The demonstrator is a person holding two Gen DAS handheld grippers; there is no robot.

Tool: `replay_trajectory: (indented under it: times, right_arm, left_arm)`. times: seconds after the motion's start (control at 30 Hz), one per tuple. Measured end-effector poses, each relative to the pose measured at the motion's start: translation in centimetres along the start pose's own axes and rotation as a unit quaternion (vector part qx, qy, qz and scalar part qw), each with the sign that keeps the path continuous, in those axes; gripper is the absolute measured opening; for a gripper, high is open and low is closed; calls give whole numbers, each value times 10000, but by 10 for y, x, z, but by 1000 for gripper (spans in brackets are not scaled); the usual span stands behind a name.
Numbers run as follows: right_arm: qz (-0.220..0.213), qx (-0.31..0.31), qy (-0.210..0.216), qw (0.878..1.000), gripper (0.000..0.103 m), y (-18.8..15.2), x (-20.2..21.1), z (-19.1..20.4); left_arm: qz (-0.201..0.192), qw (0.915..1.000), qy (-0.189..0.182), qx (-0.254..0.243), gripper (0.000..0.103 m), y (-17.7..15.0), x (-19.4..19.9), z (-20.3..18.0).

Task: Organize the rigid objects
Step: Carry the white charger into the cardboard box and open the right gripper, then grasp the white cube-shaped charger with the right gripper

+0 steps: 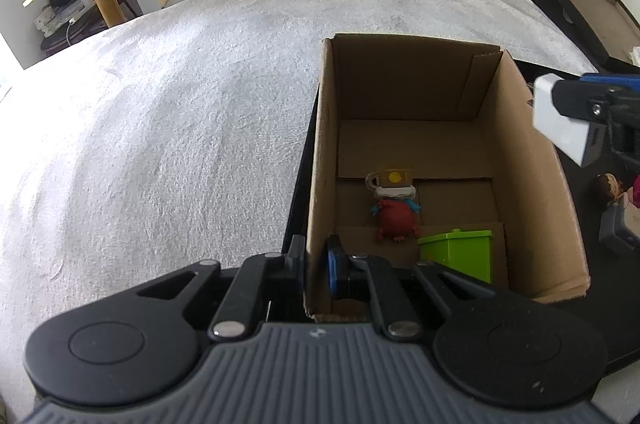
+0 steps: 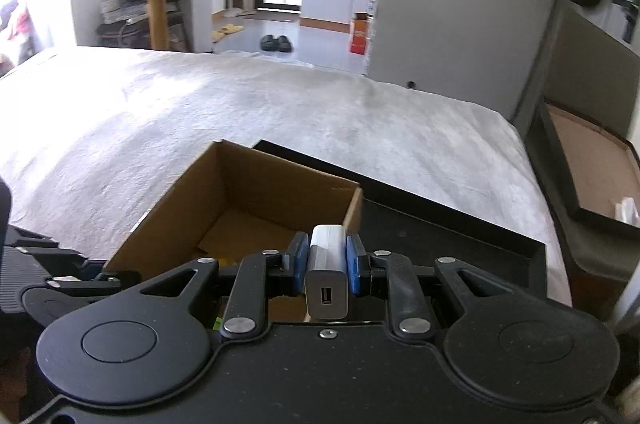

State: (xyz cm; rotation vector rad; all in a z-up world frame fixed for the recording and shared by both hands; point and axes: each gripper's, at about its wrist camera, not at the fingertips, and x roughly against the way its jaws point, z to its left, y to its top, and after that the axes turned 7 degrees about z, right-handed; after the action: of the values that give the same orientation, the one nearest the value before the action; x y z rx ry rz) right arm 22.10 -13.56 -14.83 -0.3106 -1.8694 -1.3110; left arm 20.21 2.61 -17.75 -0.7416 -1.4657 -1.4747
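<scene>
Right gripper (image 2: 327, 266) clamps charger (image 2: 326, 276) — beside box (image 2: 256, 183).

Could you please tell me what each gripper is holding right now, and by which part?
The right gripper clamps the white USB charger across its two side faces. The left gripper pinches the near left wall of the cardboard box.

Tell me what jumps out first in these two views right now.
The right tool is shut on a white USB charger, beside the open cardboard box. In the box lie a red toy figure and a green toy bin; the left tool clamps the box's near wall.
</scene>
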Motion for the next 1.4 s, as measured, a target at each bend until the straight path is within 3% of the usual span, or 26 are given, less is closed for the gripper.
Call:
replay_trajectory:
  times: [0.3, 0.5, 0.9, 1.23, 1.4]
  right_arm:
    - [-113, 374, 125, 9992, 21, 6, -5, 16]
    - [-51, 433, -131, 9990, 28, 5, -6, 20]
    - [143, 190, -258, 9994, 35, -14, 1, 3]
    - [200, -37, -460, 9987, 54, -29, 7, -18]
    - [239, -131, -504, 9984, 56, -35, 9, -30]
  left_arm:
    - [4, 10000, -63, 36, 10, -1, -1, 3]
    - [17, 10000, -93, 30, 9, 0, -1, 3]
    - [22, 10000, -53, -4, 9, 0, -2, 1]
    - [24, 10000, 30, -91, 9, 0, -1, -1]
    - [26, 9998, 102, -163, 9, 1, 1, -4]
